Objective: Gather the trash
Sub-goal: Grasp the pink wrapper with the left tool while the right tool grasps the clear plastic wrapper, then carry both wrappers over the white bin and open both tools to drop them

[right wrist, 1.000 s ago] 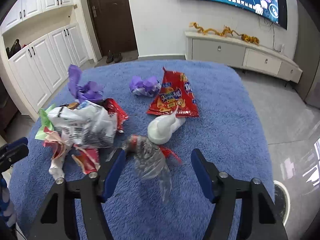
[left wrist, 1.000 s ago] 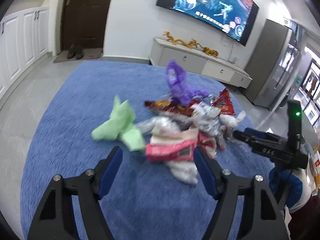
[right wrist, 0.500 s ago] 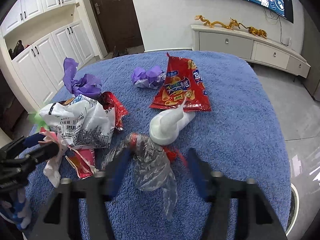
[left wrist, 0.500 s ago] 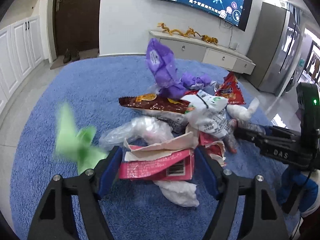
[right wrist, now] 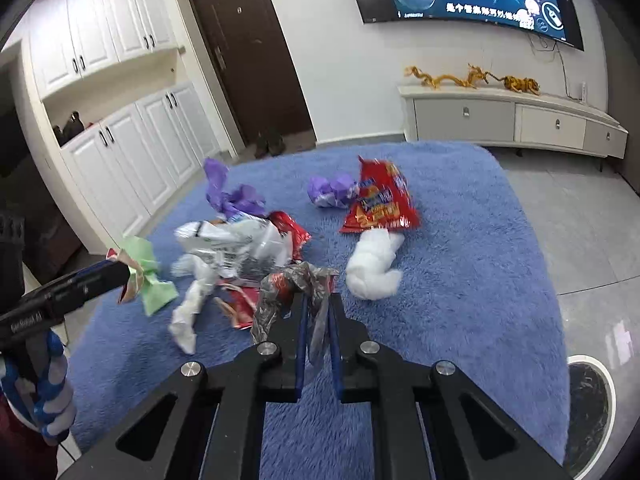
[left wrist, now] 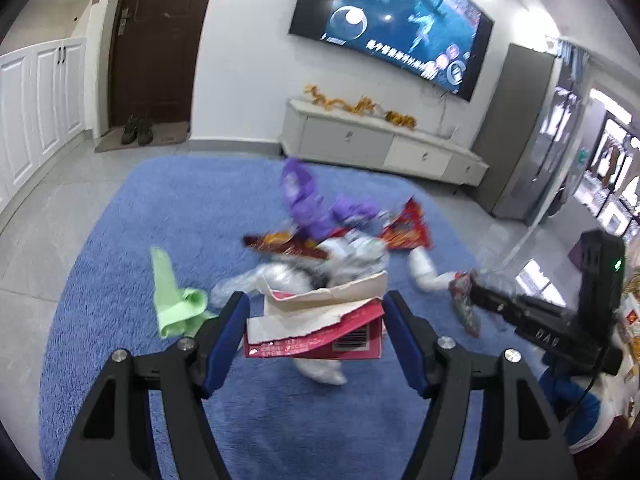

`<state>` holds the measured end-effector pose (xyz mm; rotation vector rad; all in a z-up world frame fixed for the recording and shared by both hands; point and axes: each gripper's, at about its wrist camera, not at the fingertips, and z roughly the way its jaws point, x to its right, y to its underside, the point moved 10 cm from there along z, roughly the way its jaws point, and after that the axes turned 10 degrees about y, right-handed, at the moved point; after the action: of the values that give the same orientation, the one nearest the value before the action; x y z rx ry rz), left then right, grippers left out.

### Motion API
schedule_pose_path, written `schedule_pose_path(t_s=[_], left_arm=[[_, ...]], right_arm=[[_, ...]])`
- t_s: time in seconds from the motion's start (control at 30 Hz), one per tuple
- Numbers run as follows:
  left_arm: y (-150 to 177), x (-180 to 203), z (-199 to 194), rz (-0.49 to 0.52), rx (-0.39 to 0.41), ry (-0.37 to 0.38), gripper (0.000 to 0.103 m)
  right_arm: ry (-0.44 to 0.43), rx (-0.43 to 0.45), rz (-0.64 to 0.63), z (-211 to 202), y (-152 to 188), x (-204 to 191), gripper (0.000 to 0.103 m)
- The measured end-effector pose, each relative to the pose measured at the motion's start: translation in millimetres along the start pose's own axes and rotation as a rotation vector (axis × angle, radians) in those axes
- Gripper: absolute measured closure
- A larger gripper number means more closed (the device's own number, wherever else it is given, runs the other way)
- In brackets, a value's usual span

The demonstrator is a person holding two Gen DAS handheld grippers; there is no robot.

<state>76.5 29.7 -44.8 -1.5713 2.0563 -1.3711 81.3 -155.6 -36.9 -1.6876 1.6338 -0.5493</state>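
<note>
Two grippers low over rug: left gripper point(left wrist: 314, 326) wide around torn pink box point(left wrist: 320, 330), right gripper point(right wrist: 318, 322) pinching clear wrapper point(right wrist: 296, 284).

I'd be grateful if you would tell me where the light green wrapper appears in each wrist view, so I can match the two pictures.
Left wrist view: the light green wrapper lies left of centre on the blue rug, just left of the left gripper.
Right wrist view: it sits at far left, beside the trash pile.
Shared landmark: the red snack bag.

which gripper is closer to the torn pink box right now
Left. The left gripper is open with the torn pink box between its fingers. The right gripper sits off to the side, shut on a clear plastic wrapper.
</note>
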Motion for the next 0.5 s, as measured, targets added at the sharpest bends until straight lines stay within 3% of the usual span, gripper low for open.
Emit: schedule_pose_path(t_s=[0.13, 0.23, 0.5], left_arm=[[-18, 44, 1, 0.017, 0.013, 0.115, 0.036], [-27, 88, 19, 0.043, -0.017, 0.217, 0.036], [-19, 237, 113, 0.174, -0.202, 0.420, 0.036]], right_arm=[[0.016, 0.064, 0.060, -34, -12, 22, 0.093], [0.076, 0.103, 0.110, -59, -15, 54, 0.093], [0.342, 0.072, 0.332, -98, 30, 209, 0.093]])
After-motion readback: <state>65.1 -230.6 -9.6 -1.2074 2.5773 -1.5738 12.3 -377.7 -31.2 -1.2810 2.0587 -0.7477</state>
